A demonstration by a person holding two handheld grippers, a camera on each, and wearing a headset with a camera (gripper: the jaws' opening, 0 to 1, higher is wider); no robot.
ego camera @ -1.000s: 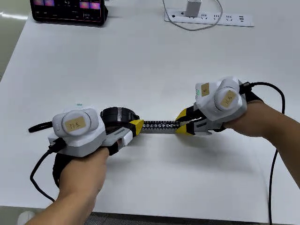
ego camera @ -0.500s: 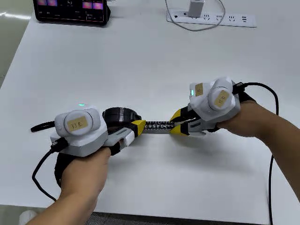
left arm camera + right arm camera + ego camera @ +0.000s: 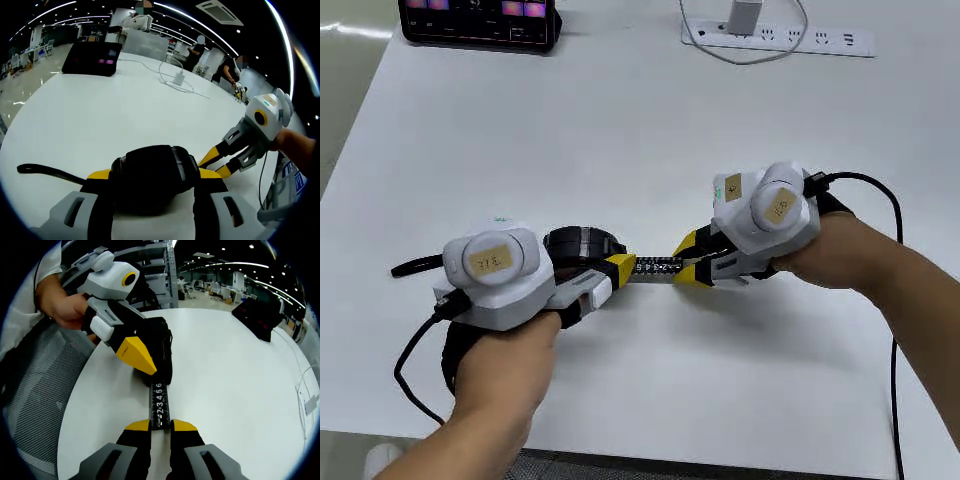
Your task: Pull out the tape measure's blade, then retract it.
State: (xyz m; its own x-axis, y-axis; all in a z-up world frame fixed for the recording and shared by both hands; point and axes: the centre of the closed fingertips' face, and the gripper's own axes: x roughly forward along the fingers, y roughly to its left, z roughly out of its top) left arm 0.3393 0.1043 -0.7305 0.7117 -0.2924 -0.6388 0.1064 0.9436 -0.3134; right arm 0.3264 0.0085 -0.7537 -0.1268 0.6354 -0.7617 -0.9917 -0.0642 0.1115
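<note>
Head view: white table, tape measure mid; tablet, power strip far.

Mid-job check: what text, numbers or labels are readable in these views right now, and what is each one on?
"2 3 4 5 6": printed on the tape blade, right gripper view, between the tape measure case and the right tongs.
Same blade's digits, head view: too small to read.
Yellow stickers, head view: marks too blurred to read.
Tablet screen: too small to read.
</note>
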